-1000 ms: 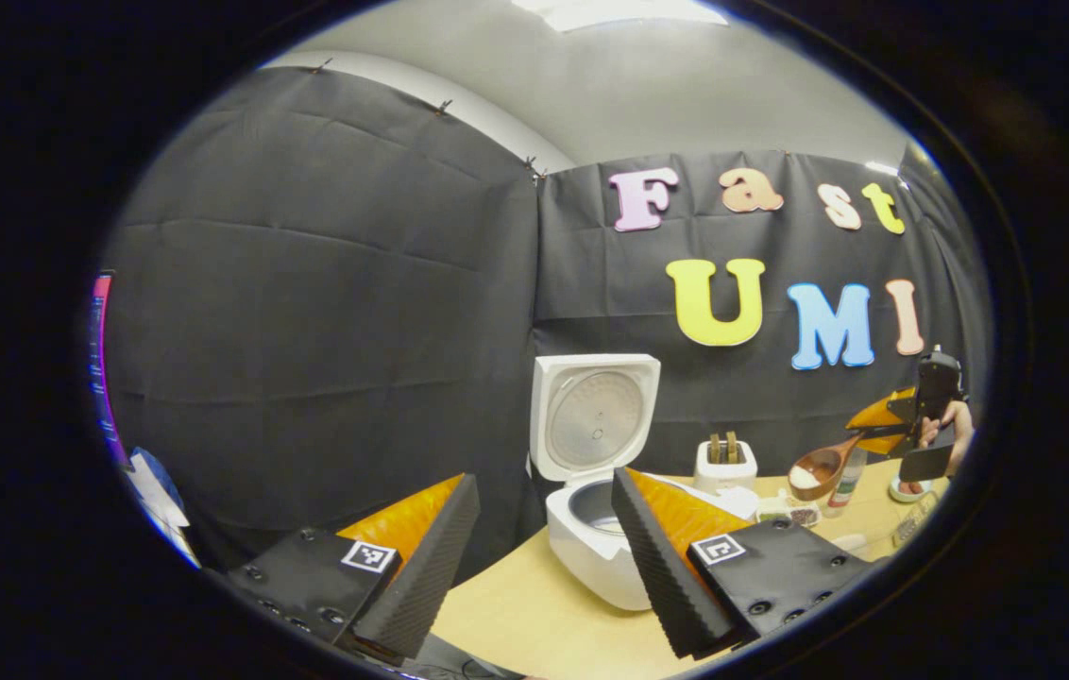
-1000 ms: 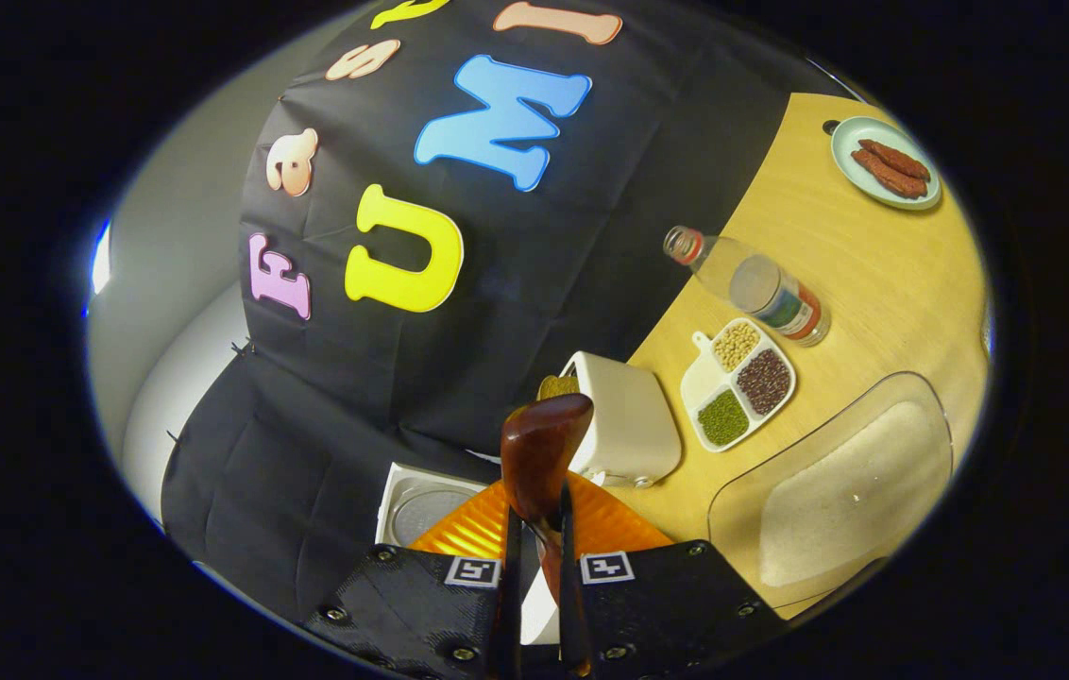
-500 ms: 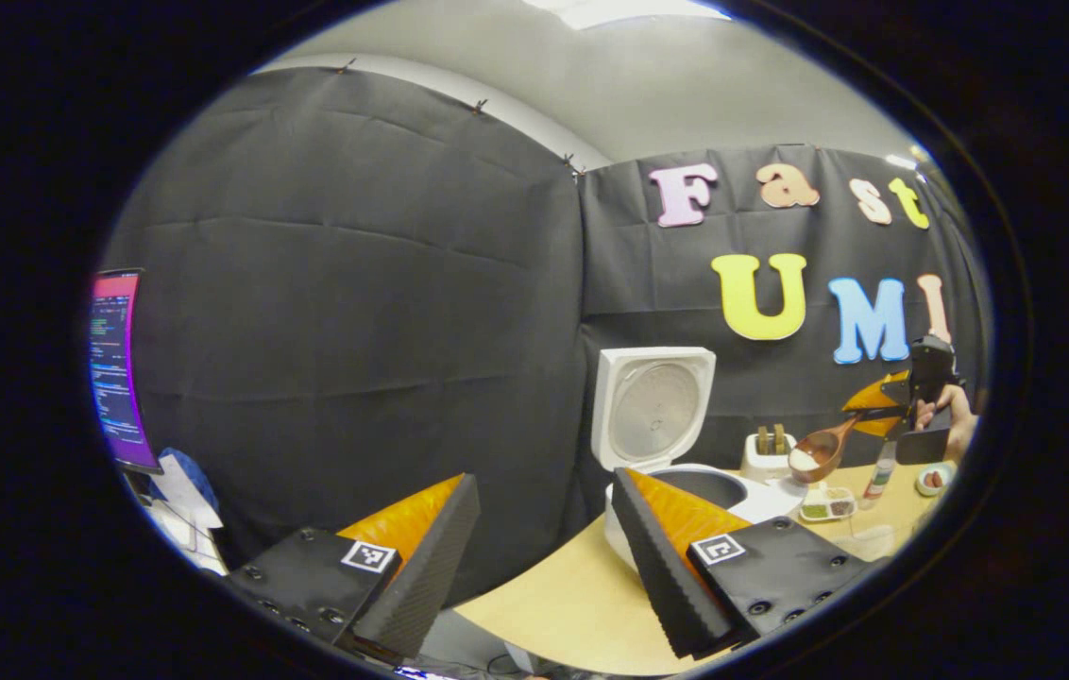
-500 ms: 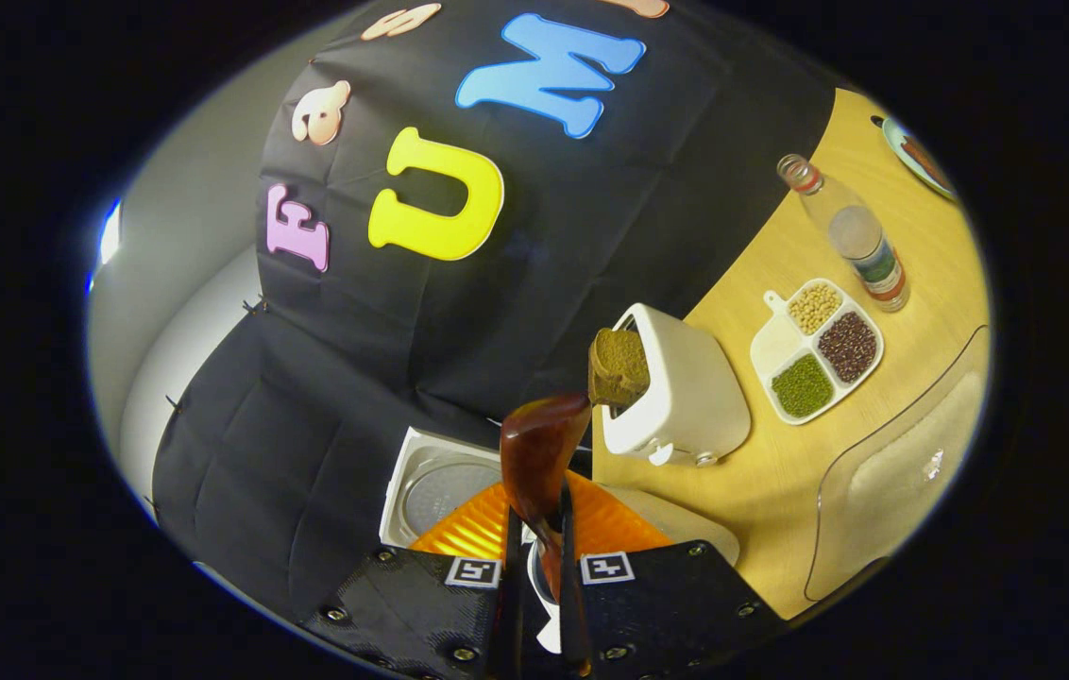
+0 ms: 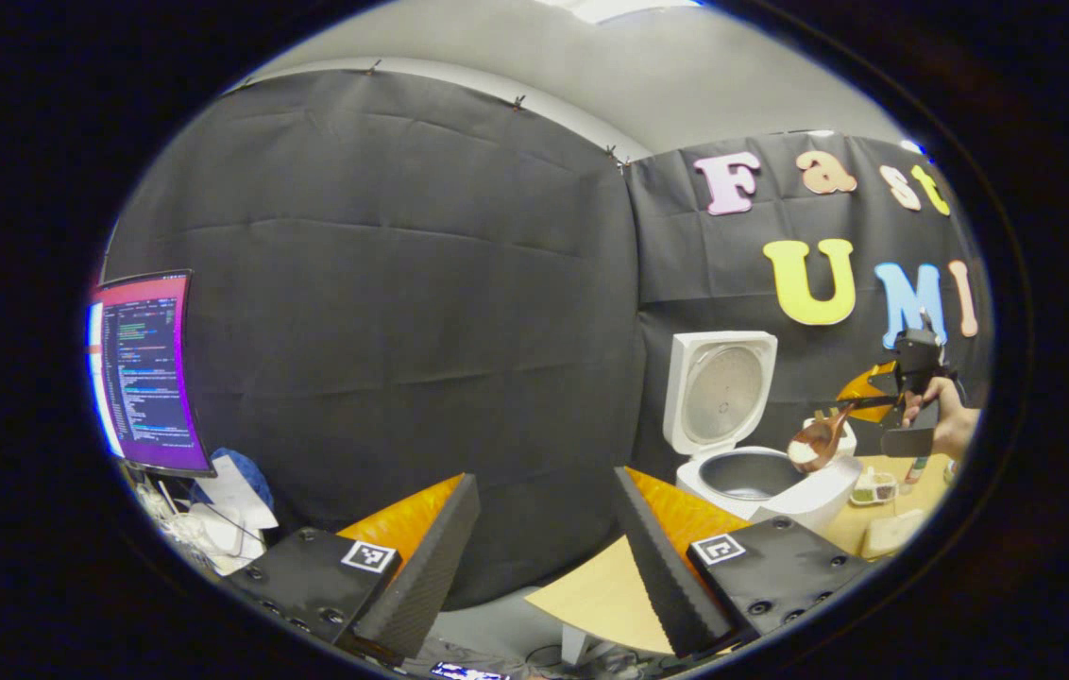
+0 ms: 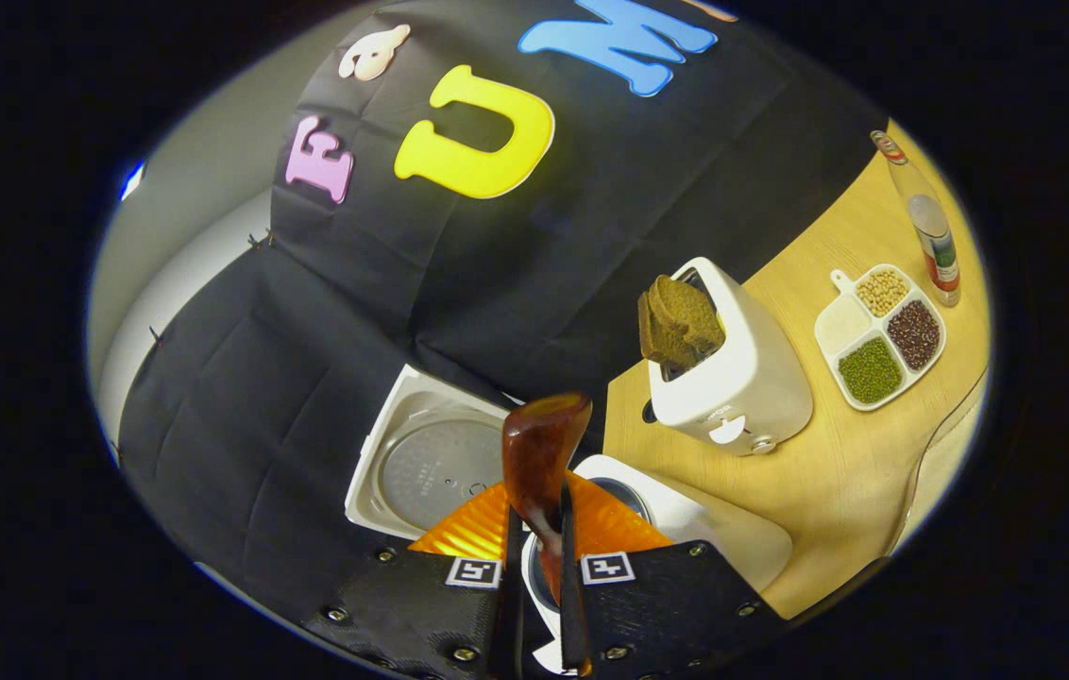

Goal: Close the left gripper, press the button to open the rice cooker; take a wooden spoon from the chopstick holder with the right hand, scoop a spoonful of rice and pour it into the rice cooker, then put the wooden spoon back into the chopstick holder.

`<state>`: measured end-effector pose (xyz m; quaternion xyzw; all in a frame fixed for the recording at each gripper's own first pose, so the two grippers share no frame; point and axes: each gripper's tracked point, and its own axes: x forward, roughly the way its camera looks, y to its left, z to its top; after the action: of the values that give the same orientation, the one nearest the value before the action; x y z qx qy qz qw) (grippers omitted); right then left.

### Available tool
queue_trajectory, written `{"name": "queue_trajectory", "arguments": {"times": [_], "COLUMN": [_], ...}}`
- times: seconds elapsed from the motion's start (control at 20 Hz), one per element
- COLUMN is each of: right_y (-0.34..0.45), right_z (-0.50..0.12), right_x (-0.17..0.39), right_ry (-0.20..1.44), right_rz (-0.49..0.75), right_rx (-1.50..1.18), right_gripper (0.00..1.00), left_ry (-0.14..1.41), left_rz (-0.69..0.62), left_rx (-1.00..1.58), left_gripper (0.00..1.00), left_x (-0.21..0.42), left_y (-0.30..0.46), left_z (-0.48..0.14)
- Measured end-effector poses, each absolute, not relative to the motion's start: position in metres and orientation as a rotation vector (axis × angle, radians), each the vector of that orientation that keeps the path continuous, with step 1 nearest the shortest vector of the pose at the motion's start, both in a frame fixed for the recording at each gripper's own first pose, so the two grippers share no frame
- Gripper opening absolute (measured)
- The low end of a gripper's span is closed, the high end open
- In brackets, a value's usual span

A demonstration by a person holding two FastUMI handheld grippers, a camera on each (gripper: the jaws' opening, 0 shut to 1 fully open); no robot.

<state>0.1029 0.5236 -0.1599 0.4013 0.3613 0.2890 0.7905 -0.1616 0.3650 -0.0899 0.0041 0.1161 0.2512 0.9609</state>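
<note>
In the left gripper view, my left gripper (image 5: pixel 534 557) hangs with its jaws wide apart and nothing between them, off the table's (image 5: pixel 591 595) near edge. Over the last second this view has swung left, so the rice cooker (image 5: pixel 761 472) now sits farther to the right, with its lid up and the dark pot exposed. Across the table the right gripper (image 5: pixel 860 404) has carried the wooden spoon (image 5: pixel 816 442) from beside the cooker to just over the pot's rim. The white heap of rice in the bowl reads to me as the pour about to start. At this distance I cannot tell whether any grains are falling.

In the right gripper view, my right gripper (image 6: pixel 535 576) is clamped on the spoon handle, both fingers pressing it. The cooker has slid in under the spoon since a second ago. The bowl faces away from me, so its load is hidden. My fingers cover much of the pot. The toaster (image 6: pixel 733 378) and the divided dish (image 6: pixel 879 335) stand well to the side.
</note>
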Motion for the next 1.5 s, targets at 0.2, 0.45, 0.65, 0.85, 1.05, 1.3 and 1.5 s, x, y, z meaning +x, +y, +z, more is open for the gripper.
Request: {"name": "queue_trajectory", "arguments": {"times": [0.2, 0.45, 0.65, 0.85, 1.05, 1.3, 1.5], "right_y": [0.559, 0.593, 0.607, 0.619, 0.616, 0.614, 0.601], "right_z": [-0.177, -0.187, -0.173, -0.154, -0.139, -0.150, -0.144], "right_x": [0.096, 0.086, 0.078, 0.070, 0.066, 0.069, 0.071], "right_ry": [0.721, 0.599, 0.411, 0.194, 0.017, 0.146, 0.365], "right_rz": [0.675, 0.760, 0.837, 0.881, 0.885, 0.858, 0.830], "right_rx": [0.662, 0.317, 0.002, -0.257, -0.472, -0.351, -0.015], "right_gripper": [0.16, 0.16, 0.16, 0.16, 0.16, 0.17, 0.16], "left_ry": [0.264, 0.287, 0.296, 0.296, 0.294, 0.285, 0.275], "left_rz": [0.567, 0.599, 0.611, 0.623, 0.627, 0.613, 0.596], "left_rx": [0.029, 0.033, 0.029, 0.018, 0.014, 0.009, 0.006], "left_gripper": [0.98, 0.98, 0.98, 0.98, 0.98, 0.98, 0.98], "left_x": [-0.180, -0.193, -0.203, -0.203, -0.204, -0.201, -0.195], "left_y": [0.380, 0.387, 0.384, 0.387, 0.387, 0.386, 0.384], "left_z": [-0.095, -0.102, -0.103, -0.107, -0.107, -0.107, -0.105]}}
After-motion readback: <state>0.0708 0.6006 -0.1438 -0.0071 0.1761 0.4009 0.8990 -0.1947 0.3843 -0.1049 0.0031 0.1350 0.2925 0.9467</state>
